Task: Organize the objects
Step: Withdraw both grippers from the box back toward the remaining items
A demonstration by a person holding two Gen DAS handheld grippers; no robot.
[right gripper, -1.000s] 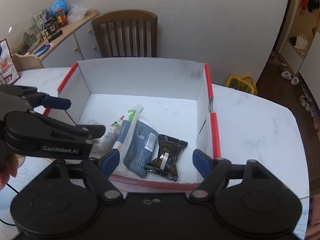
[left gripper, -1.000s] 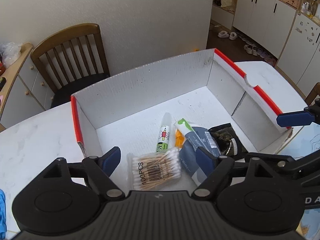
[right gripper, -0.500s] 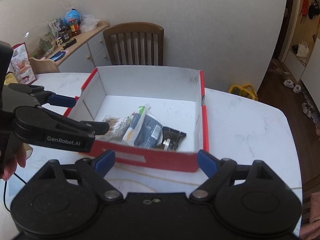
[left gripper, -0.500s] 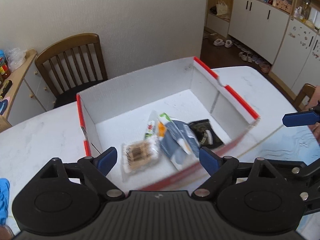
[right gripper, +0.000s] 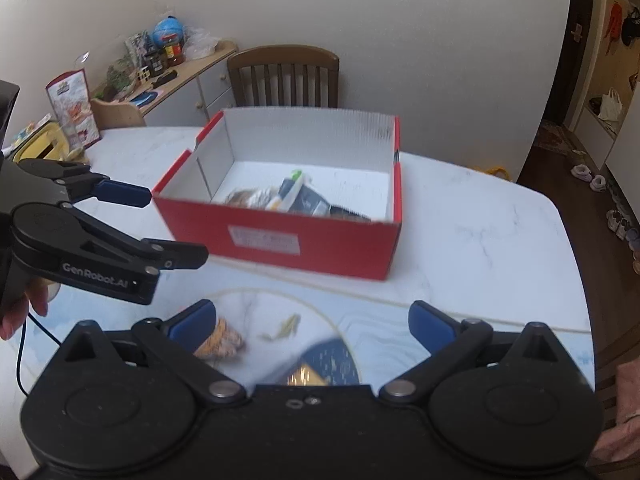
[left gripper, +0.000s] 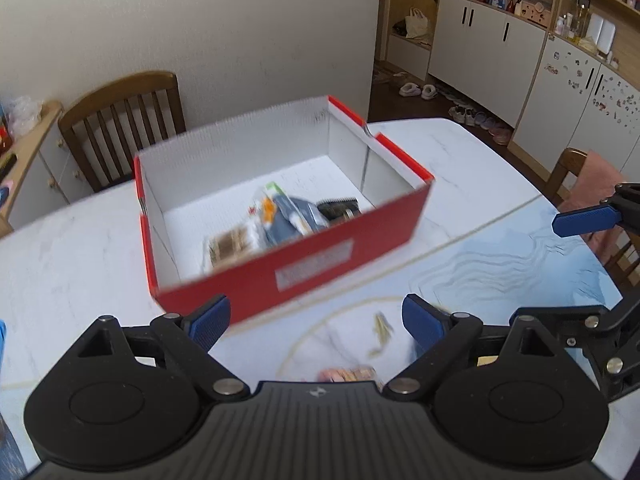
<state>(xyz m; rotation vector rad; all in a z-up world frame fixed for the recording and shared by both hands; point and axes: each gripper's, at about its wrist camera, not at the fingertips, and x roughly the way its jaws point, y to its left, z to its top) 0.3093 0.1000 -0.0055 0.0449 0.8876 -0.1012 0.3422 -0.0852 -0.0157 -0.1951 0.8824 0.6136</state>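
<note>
My left gripper [left gripper: 316,320] has just been opening and stands wide with nothing between its jaws; my right gripper [right gripper: 312,320] likewise, spread and empty. Above them at frame centre sits the red box [left gripper: 320,256] on the marble table [right gripper: 480,240], with the cotton swabs [left gripper: 230,242], a blue-grey pouch [left gripper: 292,216] and a dark wrapper [left gripper: 338,208] piled inside. The risk I see — the view is smeared, so a hasty reach could clip the near wall and shove the box, or nudge the small items low in frame by my fingertips.

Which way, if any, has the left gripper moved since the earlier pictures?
Yes: the left gripper has backed away from the red box, whose near wall now lies beyond its fingertips.
</note>
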